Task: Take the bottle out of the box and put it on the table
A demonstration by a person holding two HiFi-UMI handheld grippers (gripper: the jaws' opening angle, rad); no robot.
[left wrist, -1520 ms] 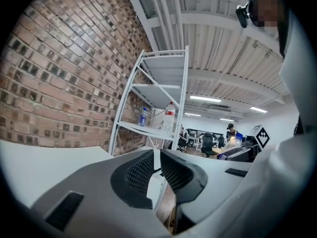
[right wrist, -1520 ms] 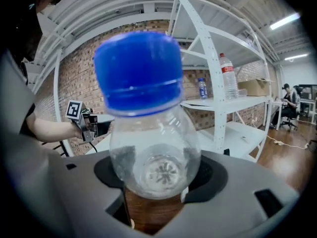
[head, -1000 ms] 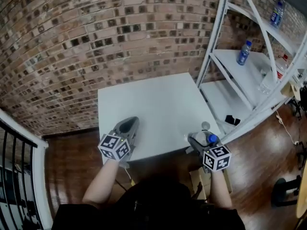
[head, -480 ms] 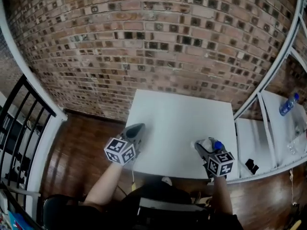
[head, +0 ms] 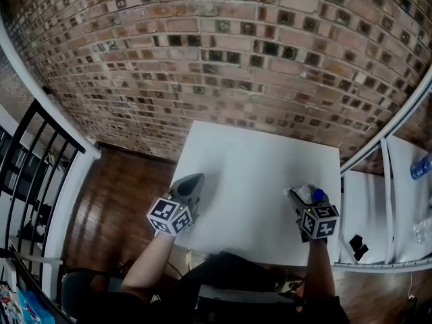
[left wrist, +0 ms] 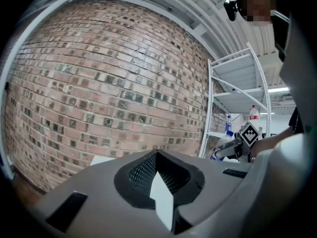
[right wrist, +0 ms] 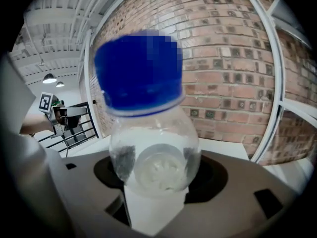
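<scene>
The fingers (right wrist: 233,182) of our right gripper (right wrist: 157,192) stand wide and clamp the bottle (right wrist: 154,148) on both sides of its clear body, with the blue cap above the grip. From the head view, this right gripper (head: 302,196) is over the near right part of the white table (head: 256,154), close to its right edge, and the bottle (head: 312,195) shows just ahead of the marker cube (head: 319,221). We cannot tell whether the bottle touches the table top. The fingers (left wrist: 99,192) of our left gripper (left wrist: 157,157) are pressed together with nothing between them. In the head view the left gripper (head: 191,182) lies over the near left edge of the table, well apart from the right one. Beyond the table's far edge stands a brick wall (head: 202,59). A white shelf rack (head: 388,137) rises just beside the table on the right and carries another bottle (head: 422,166). A black railing (head: 30,160) stands to the left, over a dark wooden floor (head: 115,201).
</scene>
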